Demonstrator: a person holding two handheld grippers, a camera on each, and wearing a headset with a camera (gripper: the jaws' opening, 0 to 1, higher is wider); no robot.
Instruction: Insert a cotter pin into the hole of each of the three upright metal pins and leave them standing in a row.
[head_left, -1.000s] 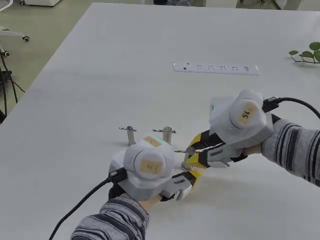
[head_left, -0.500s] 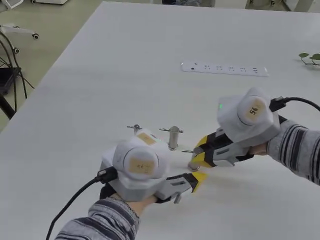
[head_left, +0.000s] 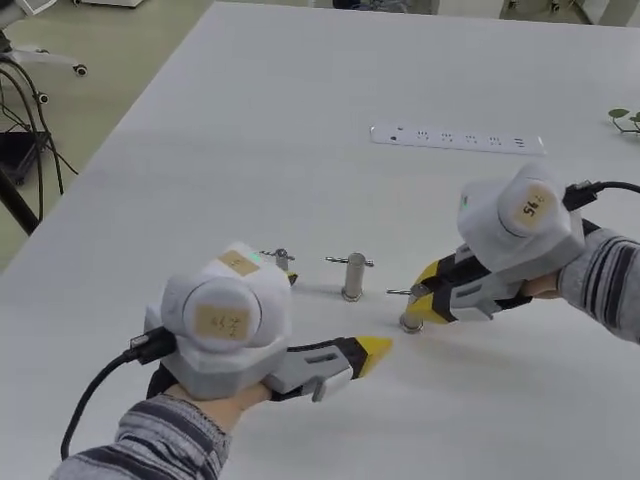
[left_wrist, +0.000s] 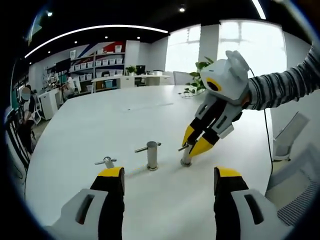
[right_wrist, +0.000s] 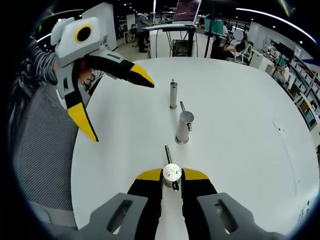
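Right claw (right_wrist: 172, 176) pinches a stubby silver metal pin (right_wrist: 172, 173), cotter pin (right_wrist: 168, 152) through it; left claw (left_wrist: 168, 176) spread.

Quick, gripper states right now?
Left gripper: open, holding nothing.
Right gripper: closed around the top of the end metal pin.

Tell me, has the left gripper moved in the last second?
Yes. The left gripper has pulled leftward, away from the right-hand metal pin held in the right gripper's jaws.
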